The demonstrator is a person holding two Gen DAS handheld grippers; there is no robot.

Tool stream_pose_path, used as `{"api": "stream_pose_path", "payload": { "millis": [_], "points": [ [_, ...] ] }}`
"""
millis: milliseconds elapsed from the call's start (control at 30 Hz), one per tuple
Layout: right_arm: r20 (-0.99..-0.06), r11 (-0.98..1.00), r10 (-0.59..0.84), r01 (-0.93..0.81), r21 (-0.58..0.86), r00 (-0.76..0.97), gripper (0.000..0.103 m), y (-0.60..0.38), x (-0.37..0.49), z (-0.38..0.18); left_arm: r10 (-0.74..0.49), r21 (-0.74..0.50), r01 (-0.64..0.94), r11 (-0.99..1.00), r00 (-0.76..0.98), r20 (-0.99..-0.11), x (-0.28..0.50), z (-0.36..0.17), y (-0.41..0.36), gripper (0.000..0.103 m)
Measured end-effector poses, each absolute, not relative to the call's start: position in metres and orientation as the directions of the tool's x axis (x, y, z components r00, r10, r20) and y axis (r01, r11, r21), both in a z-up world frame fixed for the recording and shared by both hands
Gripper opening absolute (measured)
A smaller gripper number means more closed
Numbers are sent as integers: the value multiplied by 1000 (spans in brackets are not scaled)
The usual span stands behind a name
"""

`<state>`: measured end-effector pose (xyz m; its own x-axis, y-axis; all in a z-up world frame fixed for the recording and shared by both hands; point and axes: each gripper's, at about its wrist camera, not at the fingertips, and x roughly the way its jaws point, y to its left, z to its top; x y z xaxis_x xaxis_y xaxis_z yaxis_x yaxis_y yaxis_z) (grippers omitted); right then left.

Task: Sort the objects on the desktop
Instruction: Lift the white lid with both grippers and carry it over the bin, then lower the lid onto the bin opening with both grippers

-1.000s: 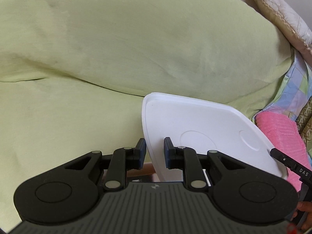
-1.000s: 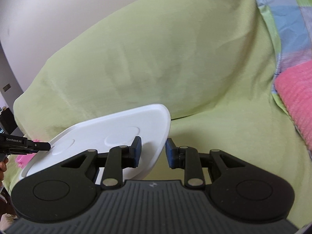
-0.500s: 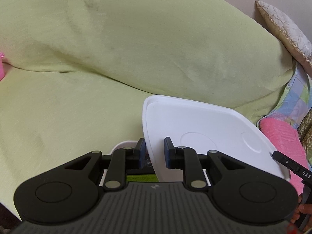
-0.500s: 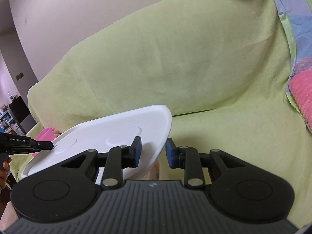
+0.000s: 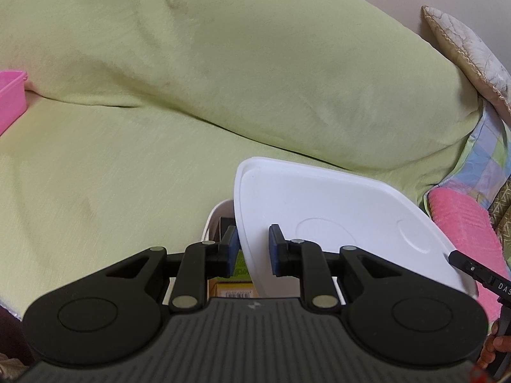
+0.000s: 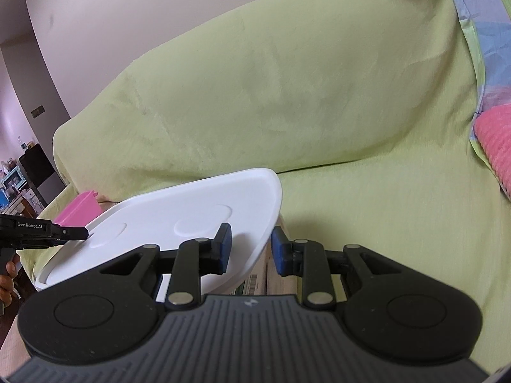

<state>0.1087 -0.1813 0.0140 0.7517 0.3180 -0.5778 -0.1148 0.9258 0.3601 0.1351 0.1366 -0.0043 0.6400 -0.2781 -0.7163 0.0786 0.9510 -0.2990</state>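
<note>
A white plastic lid [image 5: 335, 220] [image 6: 191, 210] hangs tilted in the air between both grippers. My left gripper [image 5: 254, 249] is shut on its left rim, and my right gripper [image 6: 251, 246] is shut on the opposite rim. Under the lid sits a white box [image 5: 213, 220] holding small packages [image 5: 236, 287] [image 6: 255, 282], mostly hidden by the lid. The right gripper's tip [image 5: 472, 268] shows at the lid's far edge in the left wrist view. In the right wrist view, the left gripper's tip [image 6: 64, 233] shows the same way.
A sofa under a light green cover [image 5: 223, 79] [image 6: 319, 95] fills the background. A pink container [image 5: 11, 95] [image 6: 80, 210] rests on the seat to the left. A pink towel [image 5: 463, 223] [image 6: 495, 140], checked cloth [image 5: 479, 166] and a beige cushion [image 5: 469, 54] lie to the right.
Both grippers have risen with the lid. The white box and its contents have come into sight under the lid, and the pink container has appeared at the left.
</note>
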Motion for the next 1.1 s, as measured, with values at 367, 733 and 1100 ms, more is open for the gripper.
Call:
{"api": "stream_pose_path", "payload": {
  "millis": [367, 733, 1100],
  "points": [
    [-616, 935, 306, -106, 339, 726, 24, -176, 97, -7, -276, -310, 53, 949, 616, -738, 123, -35, 137, 22],
    [-646, 942, 296, -104, 318, 704, 24, -173, 89, -29, -270, -312, 30, 950, 585, -765, 122, -61, 139, 23],
    [-671, 946, 297, -114, 303, 680, 24, -169, 93, -45, -233, -274, 17, 962, 573, -786, 119, -75, 138, 24]
  ]
}}
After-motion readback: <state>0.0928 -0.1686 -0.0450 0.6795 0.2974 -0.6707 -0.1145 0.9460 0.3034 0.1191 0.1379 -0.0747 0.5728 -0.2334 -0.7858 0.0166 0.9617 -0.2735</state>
